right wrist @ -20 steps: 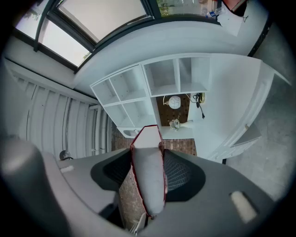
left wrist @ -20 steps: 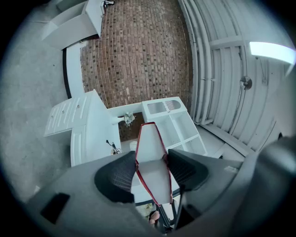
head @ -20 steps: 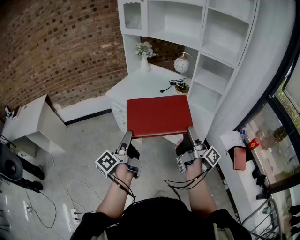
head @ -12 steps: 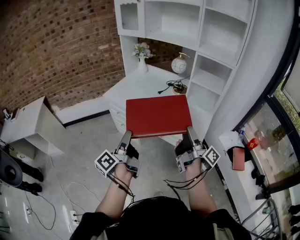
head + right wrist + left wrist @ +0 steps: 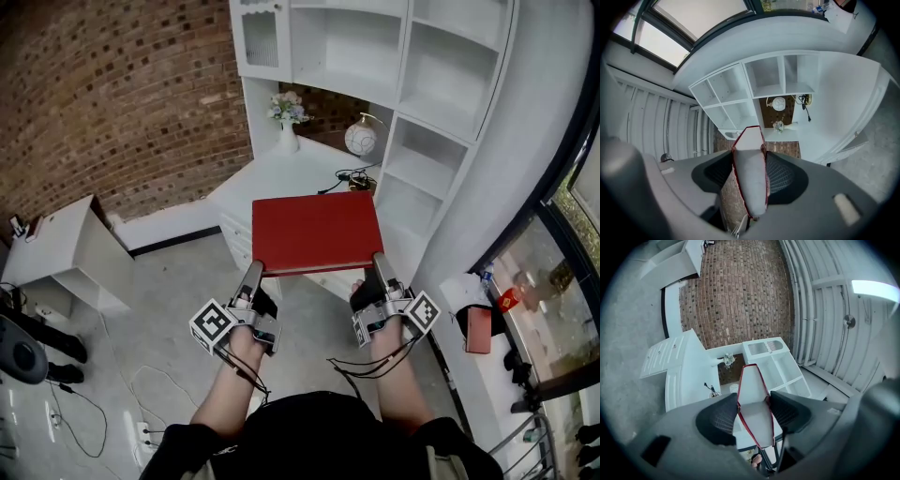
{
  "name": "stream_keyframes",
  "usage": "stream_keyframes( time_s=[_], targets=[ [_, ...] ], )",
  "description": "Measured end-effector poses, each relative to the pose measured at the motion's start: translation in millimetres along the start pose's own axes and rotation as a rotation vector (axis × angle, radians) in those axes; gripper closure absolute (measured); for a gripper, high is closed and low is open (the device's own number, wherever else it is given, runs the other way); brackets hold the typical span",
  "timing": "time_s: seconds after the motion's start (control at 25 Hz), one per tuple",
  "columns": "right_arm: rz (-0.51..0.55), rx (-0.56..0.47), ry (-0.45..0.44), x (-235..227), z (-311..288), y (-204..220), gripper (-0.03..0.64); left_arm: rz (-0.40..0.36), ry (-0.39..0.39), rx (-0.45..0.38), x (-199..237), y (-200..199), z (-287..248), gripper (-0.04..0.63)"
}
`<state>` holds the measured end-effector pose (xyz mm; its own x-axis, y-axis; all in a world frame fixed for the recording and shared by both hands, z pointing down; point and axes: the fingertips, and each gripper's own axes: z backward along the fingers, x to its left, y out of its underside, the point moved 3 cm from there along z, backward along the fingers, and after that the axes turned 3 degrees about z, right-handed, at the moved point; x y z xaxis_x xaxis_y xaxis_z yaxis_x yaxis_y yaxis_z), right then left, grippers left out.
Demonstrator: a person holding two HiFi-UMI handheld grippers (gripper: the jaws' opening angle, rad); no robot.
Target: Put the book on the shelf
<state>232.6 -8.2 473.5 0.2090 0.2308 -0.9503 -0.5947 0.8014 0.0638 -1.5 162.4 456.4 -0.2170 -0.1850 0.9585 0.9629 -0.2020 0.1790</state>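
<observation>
A red hardcover book [image 5: 317,232] is held flat in the air in front of a white corner shelf unit [image 5: 441,84]. My left gripper [image 5: 256,274] is shut on the book's near left corner and my right gripper [image 5: 379,265] on its near right corner. In the left gripper view the book's white page edge [image 5: 753,404] runs between the two dark pads [image 5: 717,419]. The right gripper view shows the same edge [image 5: 751,178] pinched between that gripper's pads [image 5: 780,176], with open shelf compartments [image 5: 740,93] beyond.
A white desk [image 5: 291,173] below the shelves carries a flower vase [image 5: 287,117], a round white globe lamp [image 5: 361,138] and a black cable [image 5: 347,178]. A brick wall [image 5: 112,94] stands at the left, a low white cabinet [image 5: 66,244] by it. Cables lie on the floor [image 5: 150,375].
The view has shifted slightly; the shelf and desk sit a little differently behind the book. Both grippers keep the same hold on the book.
</observation>
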Motion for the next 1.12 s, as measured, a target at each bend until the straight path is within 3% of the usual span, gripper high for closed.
stream_keyframes(
  time_s=[0.4,0.76,1.12],
  targets=[
    [-0.011,0.047,0.005,-10,-16,-11,0.379,-0.013,-0.026,-0.052,10,2,-7,0.37],
    [-0.003,0.037,-0.017,-24,-26,-27,0.379,-0.015,0.001,-0.043,20,6,-31,0.37],
    [0.012,0.026,-0.041,-39,-80,-41,0.379,-0.039,0.023,-0.031,35,-24,-82,0.37]
  ],
)
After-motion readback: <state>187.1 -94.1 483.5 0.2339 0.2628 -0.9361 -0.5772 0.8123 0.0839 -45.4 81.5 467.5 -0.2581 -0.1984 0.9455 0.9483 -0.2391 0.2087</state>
